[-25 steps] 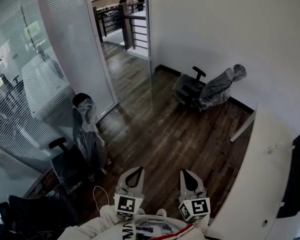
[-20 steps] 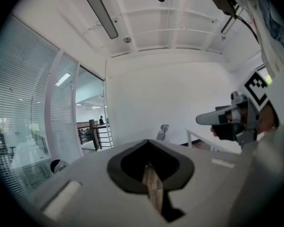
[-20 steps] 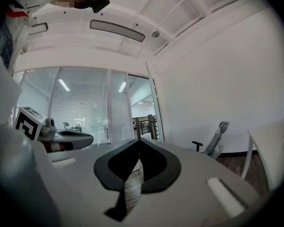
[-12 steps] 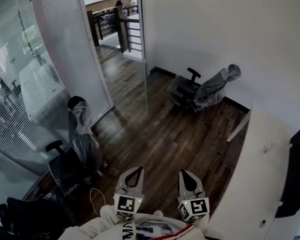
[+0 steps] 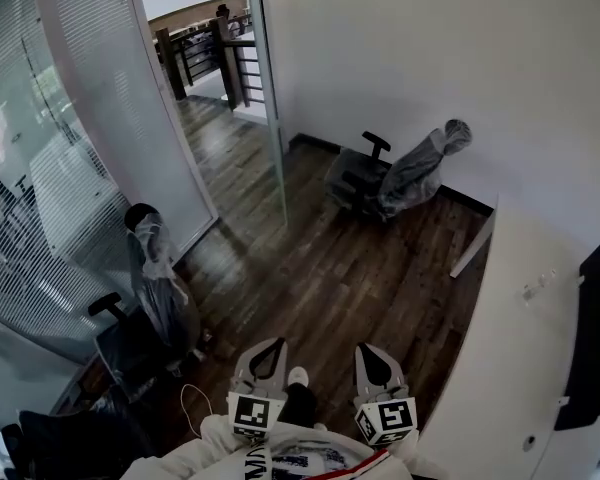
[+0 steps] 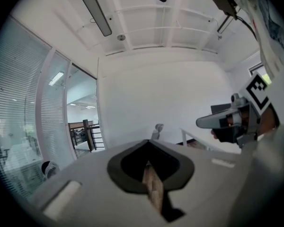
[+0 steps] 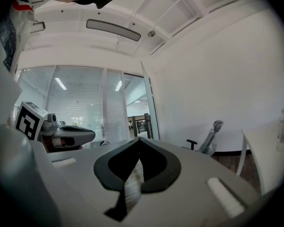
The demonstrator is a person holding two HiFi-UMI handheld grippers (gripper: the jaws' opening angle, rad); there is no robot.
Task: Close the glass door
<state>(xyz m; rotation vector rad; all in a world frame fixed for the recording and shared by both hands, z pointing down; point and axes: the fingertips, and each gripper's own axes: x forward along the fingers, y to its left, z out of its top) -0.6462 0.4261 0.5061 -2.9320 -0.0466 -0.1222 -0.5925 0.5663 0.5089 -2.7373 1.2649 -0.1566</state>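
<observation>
The glass door [image 5: 271, 98] stands open, swung into the room and seen almost edge-on, next to the white wall. In the right gripper view its tall frame [image 7: 149, 109] rises beside the doorway. Both grippers are held low at the bottom of the head view, far from the door. My left gripper [image 5: 277, 342] is shut with nothing between its jaws, and its tips [image 6: 148, 141] meet. My right gripper [image 5: 364, 347] is shut too and holds nothing [image 7: 138, 139]. Both point level toward the far wall.
A frosted glass wall [image 5: 100, 138] runs along the left, with a wooden railing [image 5: 202, 50] beyond the doorway. One plastic-wrapped chair [image 5: 398, 180] stands by the far wall, another [image 5: 158, 278] at the left. A white desk [image 5: 515, 358] with a dark monitor [image 5: 590, 336] fills the right.
The door, the chairs and the desk have all drifted left and nearer in the head view as the person walks forward. A shoe now shows between the grippers. Both grippers stay shut.
</observation>
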